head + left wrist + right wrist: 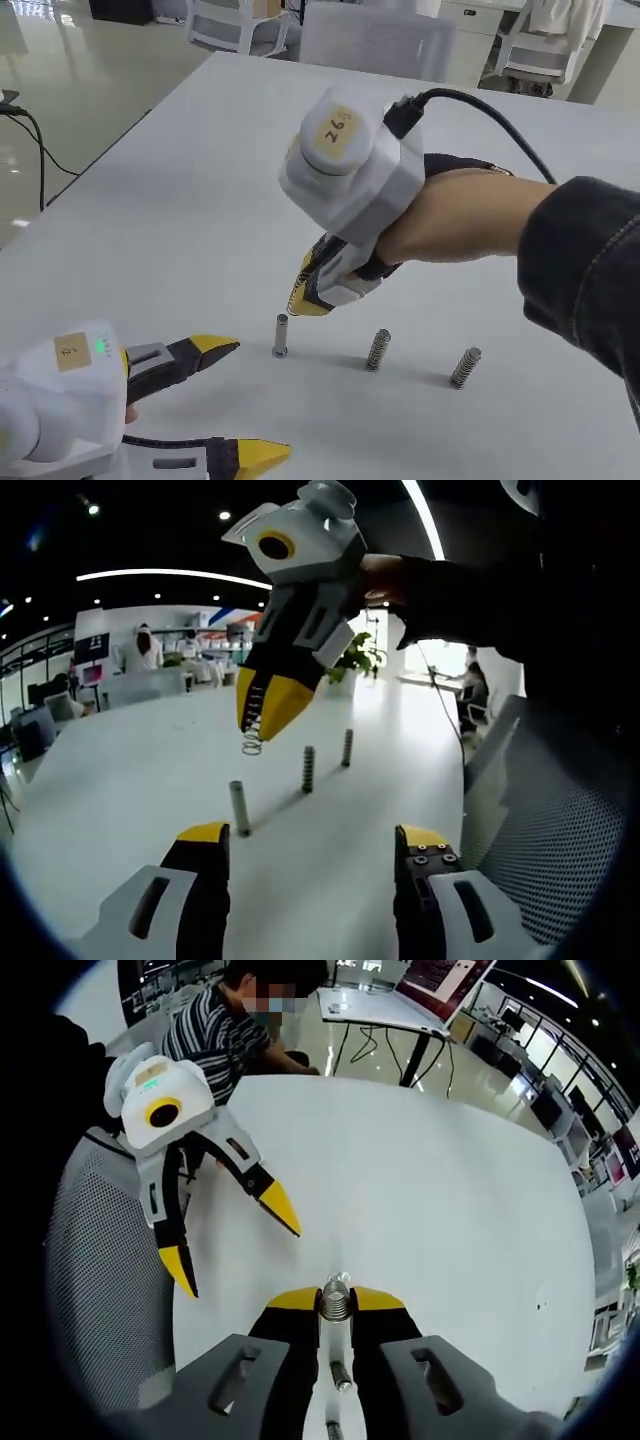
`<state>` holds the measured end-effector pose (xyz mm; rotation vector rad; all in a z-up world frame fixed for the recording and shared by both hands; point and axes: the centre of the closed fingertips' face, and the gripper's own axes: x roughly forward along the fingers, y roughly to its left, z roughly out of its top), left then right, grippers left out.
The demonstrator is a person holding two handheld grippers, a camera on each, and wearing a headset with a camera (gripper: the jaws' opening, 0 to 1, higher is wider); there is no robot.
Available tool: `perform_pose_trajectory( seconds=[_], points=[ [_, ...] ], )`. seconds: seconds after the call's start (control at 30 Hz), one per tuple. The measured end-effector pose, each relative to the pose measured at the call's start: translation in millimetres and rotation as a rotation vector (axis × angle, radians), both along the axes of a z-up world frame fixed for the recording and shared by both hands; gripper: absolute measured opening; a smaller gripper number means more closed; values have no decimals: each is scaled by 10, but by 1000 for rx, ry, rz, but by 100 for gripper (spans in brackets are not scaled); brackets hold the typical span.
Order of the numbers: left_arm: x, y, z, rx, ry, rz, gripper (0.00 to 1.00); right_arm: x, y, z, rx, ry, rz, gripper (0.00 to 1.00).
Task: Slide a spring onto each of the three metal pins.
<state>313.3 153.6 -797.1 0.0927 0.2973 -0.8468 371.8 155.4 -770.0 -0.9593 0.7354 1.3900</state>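
Note:
A bare metal pin (pixel 280 335) stands upright on the white table (pixel 200 180). To its right stand two more pins, each wearing a spring (pixel 377 350) (pixel 465 367). My right gripper (pixel 305 292) points down just above and right of the bare pin, shut on a spring (pixel 252 718) that hangs between its yellow tips, a little above the pin (pixel 240 808). The same spring (pixel 337 1298) shows between the jaws of the right gripper (pixel 337 1308). My left gripper (pixel 250 400) lies low at the near left, open and holding nothing, with its jaws spread wide (pixel 312 840).
The table runs far back and to the right. Chairs (pixel 370 40) stand beyond its far edge. A grey mesh chair (pixel 540 810) is close beside the table. A person (pixel 250 1020) sits at the table's end. A black cable (pixel 35 135) lies on the floor at left.

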Motion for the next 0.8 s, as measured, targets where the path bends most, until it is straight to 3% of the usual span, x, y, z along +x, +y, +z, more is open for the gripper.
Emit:
perform_pose_trajectory(
  seconds=[0.8],
  points=[
    [14, 30, -29, -2, 11, 18, 65, 95, 105, -253, -28, 39, -6, 9]
  ],
)
